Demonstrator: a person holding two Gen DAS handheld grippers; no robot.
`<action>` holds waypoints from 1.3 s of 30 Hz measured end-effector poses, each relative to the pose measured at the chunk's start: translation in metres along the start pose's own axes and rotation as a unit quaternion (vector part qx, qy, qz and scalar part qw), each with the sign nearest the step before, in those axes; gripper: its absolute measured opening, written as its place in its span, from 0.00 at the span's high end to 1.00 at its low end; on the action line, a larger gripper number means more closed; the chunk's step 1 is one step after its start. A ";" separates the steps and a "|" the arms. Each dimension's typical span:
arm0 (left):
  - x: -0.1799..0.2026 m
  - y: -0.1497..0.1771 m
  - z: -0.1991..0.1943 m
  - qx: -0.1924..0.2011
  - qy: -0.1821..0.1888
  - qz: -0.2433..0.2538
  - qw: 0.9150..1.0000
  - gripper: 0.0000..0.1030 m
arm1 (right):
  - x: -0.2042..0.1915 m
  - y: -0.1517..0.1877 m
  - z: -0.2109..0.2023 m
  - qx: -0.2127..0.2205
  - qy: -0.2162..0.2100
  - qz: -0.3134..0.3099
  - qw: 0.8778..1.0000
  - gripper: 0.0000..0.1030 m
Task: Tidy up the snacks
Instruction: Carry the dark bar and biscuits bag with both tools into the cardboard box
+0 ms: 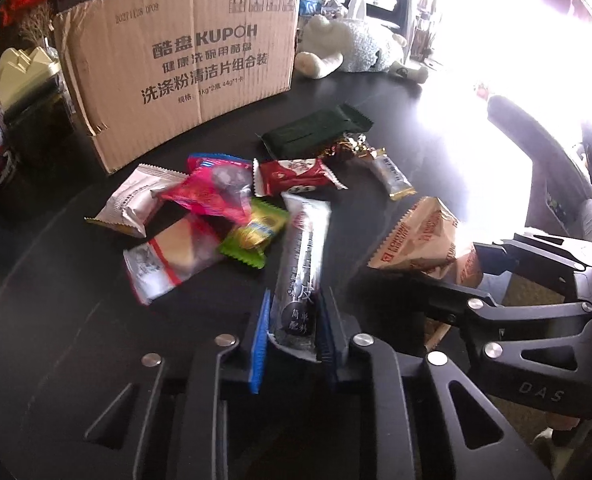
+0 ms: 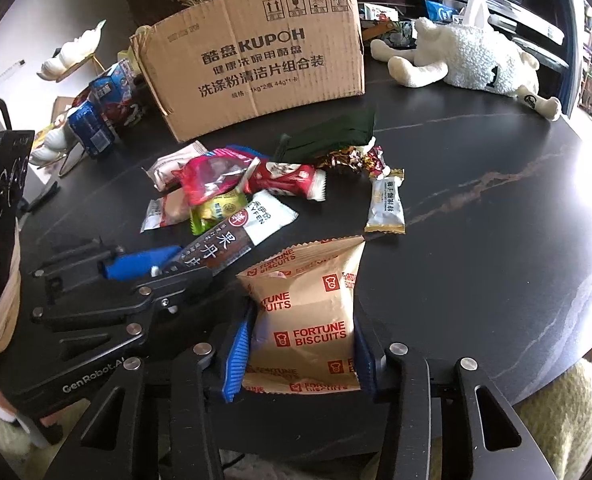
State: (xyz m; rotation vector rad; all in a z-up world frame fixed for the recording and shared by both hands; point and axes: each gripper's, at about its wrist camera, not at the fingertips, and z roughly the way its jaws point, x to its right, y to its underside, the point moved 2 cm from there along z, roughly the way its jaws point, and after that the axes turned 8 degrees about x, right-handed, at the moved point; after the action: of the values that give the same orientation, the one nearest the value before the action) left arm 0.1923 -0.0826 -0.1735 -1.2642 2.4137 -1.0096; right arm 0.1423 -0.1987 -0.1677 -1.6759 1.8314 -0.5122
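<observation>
Left claw (image 1: 292,336) clamps long grey-white snack stick packet (image 1: 302,264); right claw (image 2: 302,354) grips tan Fortune Biscuits bag (image 2: 308,312) above black table (image 2: 476,248).

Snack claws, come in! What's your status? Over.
Left claw shut on long grey-black snack stick pack. Right claw shut on tan Fortune Biscuits bag. Snack pile before brown cardboard box.

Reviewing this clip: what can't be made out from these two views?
- Inside of the cardboard box: both views show only its outer wall.
- Right side of the table, left wrist view: washed out by window glare.
- Long dark snack stick label, left wrist view: motion-blurred.
- Pink packet: covers the snacks beneath it.
</observation>
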 end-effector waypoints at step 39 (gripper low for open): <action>0.004 -0.095 -0.120 0.167 -0.078 -0.024 0.983 0.80 | -0.017 -0.105 -0.081 0.138 -0.044 -0.022 0.989 0.56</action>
State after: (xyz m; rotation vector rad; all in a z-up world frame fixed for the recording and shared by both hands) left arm 0.1906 -0.0669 -0.0213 -1.2333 2.0027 -1.2173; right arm 0.1690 -0.2050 -0.0362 -1.5286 1.5829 -0.6663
